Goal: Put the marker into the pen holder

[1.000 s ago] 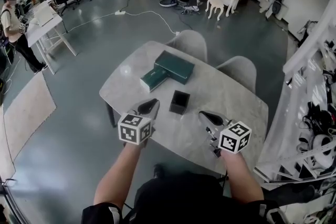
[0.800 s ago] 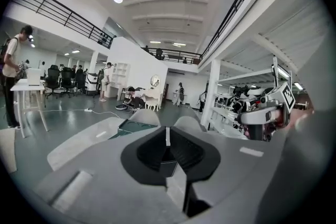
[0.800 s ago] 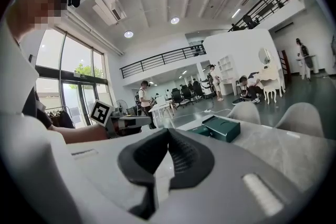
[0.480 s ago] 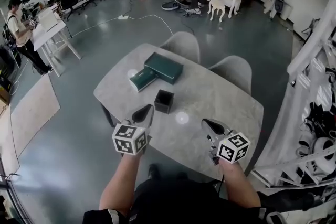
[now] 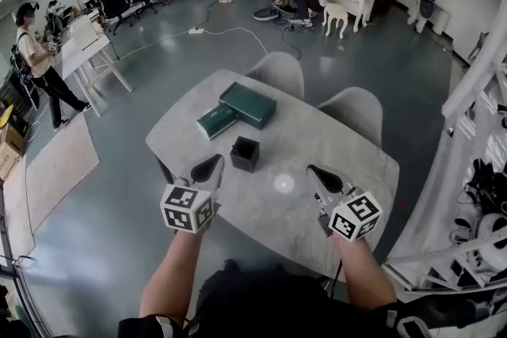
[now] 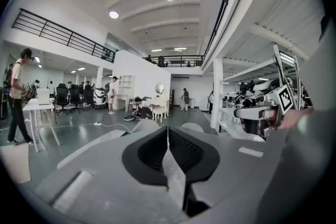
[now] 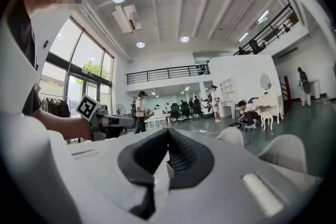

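Finding no marker in any view: not lying on the surface, not sitting between the jaws of the left gripper or the right gripper, both pressed fully closed and holding nothing. Judging it light, stiff, smooth-barrelled and prone to rolling; favouring a pinch at mid-barrel. Seeing the pen holder in the head view alone, standing near the green boxes. Getting only ceiling and room from the upward-tilted gripper views.

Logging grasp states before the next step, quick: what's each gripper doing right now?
Left gripper: closed, holding nothing.
Right gripper: closed, nothing visibly held.
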{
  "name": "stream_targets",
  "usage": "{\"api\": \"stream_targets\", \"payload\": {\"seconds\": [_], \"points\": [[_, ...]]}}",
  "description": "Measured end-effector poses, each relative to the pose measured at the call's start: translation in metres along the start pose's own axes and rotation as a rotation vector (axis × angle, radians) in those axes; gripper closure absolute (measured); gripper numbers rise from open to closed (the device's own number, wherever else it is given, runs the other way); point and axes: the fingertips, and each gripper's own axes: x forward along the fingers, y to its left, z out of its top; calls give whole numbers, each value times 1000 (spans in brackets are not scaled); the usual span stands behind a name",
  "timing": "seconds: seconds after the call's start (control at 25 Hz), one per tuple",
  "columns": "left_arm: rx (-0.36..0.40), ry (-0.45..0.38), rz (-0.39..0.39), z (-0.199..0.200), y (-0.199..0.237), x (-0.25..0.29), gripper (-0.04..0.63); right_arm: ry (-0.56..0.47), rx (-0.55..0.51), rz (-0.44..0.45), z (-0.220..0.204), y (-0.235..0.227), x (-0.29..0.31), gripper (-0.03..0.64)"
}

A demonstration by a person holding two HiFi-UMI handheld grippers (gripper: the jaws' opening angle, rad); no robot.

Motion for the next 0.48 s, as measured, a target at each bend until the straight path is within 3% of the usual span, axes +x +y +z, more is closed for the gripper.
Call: {"api": "stream_targets", "payload": {"seconds": [0.28,0.48], "points": [[75,-66,13,80,42,18,578,-124,-119,0,94,5,50,615],[23,-104,24,76,58,22,581,-113,-140,24,99,16,82,615]]}}
